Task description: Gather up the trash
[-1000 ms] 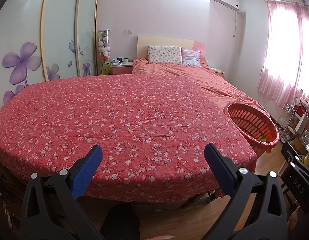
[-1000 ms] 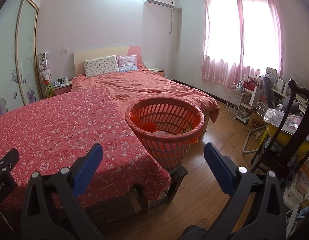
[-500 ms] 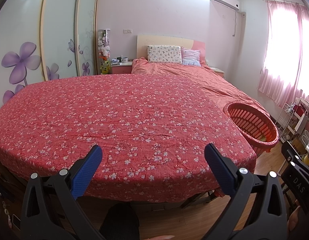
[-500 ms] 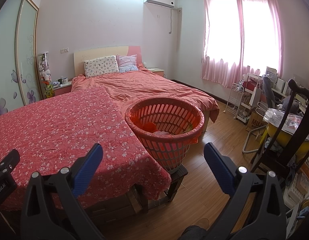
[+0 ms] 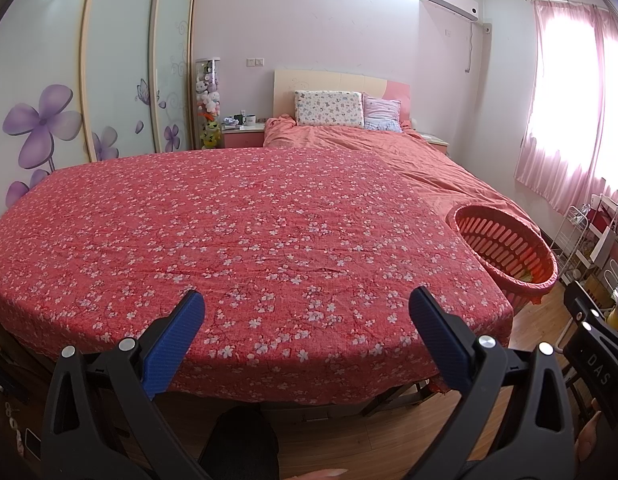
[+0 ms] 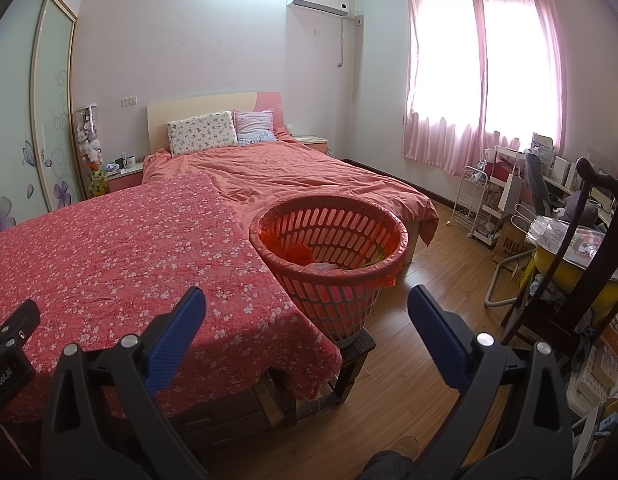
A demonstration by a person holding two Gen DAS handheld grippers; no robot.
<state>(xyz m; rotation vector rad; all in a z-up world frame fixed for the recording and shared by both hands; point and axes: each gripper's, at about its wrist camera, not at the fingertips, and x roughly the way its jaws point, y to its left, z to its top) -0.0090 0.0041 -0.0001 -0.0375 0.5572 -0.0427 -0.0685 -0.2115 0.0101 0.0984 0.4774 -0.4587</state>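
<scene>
A red slotted plastic basket stands on a dark stool at the right end of a table covered with a red flowered cloth. Crumpled trash, red and pale pieces, lies inside the basket. The basket also shows at the right of the left wrist view. My left gripper is open and empty, held over the near edge of the cloth. My right gripper is open and empty, in front of the basket and apart from it.
A bed with an orange cover lies behind the table. A white wire cart, a dark wooden chair and cluttered furniture stand at the right. Wood floor lies between the basket and the chair. A sliding wardrobe is at the left.
</scene>
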